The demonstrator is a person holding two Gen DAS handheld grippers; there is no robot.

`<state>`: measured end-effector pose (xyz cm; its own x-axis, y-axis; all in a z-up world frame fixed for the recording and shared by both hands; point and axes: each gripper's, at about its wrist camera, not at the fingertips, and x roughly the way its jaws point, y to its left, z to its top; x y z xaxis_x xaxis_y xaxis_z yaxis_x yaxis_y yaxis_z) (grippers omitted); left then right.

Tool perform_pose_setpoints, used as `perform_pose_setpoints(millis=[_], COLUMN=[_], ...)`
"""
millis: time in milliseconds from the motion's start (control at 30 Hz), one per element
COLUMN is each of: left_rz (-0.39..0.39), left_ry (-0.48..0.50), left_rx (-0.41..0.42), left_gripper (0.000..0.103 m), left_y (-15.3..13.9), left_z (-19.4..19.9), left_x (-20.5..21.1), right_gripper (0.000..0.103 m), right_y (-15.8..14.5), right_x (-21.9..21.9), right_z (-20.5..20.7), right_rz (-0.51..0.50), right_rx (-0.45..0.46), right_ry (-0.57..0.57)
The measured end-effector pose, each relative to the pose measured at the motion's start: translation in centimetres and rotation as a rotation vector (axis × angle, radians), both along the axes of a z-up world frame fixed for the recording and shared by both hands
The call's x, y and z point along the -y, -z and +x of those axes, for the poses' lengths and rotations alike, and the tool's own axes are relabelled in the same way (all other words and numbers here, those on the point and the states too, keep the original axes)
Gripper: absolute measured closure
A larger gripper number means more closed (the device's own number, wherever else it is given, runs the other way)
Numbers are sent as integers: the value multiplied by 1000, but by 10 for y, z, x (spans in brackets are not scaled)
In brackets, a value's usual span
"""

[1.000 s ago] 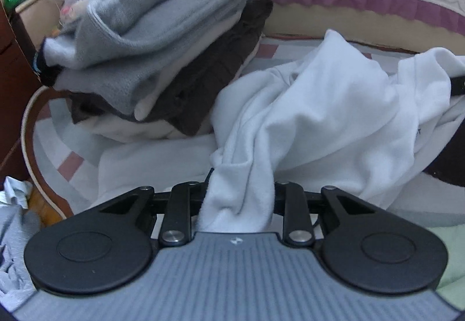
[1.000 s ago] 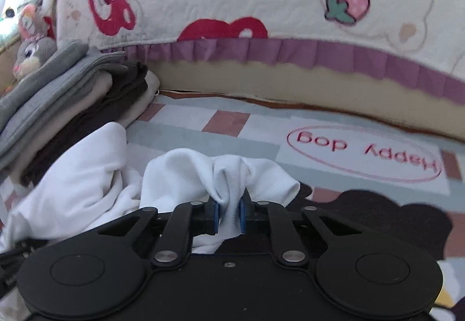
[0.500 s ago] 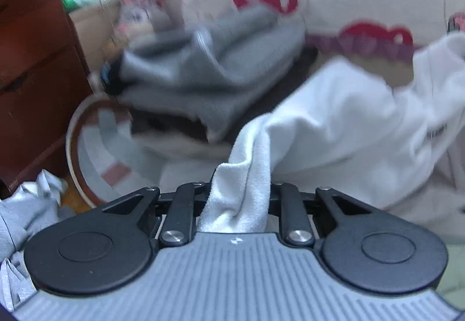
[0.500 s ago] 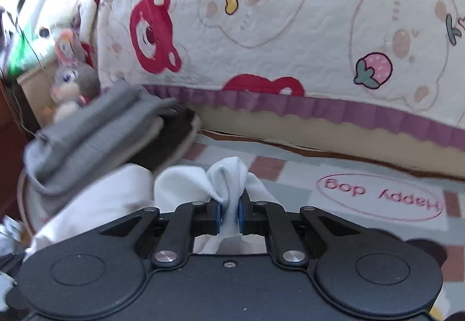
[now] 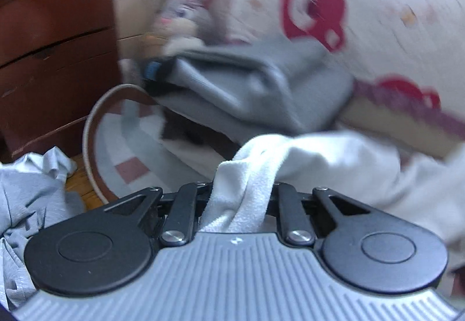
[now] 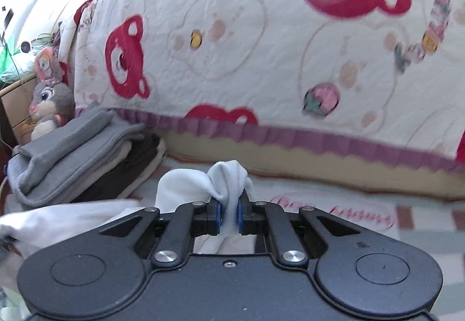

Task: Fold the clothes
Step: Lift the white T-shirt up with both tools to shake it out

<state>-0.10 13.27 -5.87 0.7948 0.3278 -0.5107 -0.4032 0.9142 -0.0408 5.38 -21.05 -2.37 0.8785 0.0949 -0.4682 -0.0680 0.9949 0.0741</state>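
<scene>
A white garment [image 5: 334,158] is held at two places. My left gripper [image 5: 241,193] has a thick bunch of it between its fingers; its jaws are closing on the cloth, which hides the pads. The cloth stretches off to the right in the blurred left wrist view. In the right wrist view my right gripper [image 6: 228,213] is shut on a small peak of the white garment [image 6: 180,187], pinched between blue pads [image 6: 216,215]. A pile of folded grey, cream and brown clothes [image 5: 247,88] [image 6: 72,152] stands beyond on the left.
A bed with a bear-print quilt [image 6: 261,45] rises behind. A brown chest of drawers [image 5: 52,45] stands at the left, a plush rabbit [image 6: 48,100] behind the pile. A crumpled grey garment [image 5: 26,199] lies low left. A patterned rug [image 5: 128,141] covers the floor.
Both grippers have risen with the white garment, lifting it off the rug. The left wrist view has swung and rolled toward the drawers. The right view now shows more of the quilt.
</scene>
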Motion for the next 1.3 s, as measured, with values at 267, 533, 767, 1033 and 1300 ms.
perform_pose_setpoints(millis=[267,533,767,1033,1300], left_rz=[-80,-142,-179,160,138], left_ry=[-114,57,195,86,60], left_rx=[-34,144,378,445,145], left_gripper=[87,87,87,87,66], left_y=[9,-17,-74,-167,-108], left_z=[8,-13,-33,1,91], left_x=[-38,-21,-13,0,29], right_gripper=[93,93,93,93,53], right_y=[-21,-67,-151,-213,-80], right_x=[28,84,113,102,123], right_z=[-7,-54,-101,-107,54], right_rz=[-144,-279,-494,-506,-319], right_rx=[96,149,241,253,-89], right_ry=[83,149,116,1,83])
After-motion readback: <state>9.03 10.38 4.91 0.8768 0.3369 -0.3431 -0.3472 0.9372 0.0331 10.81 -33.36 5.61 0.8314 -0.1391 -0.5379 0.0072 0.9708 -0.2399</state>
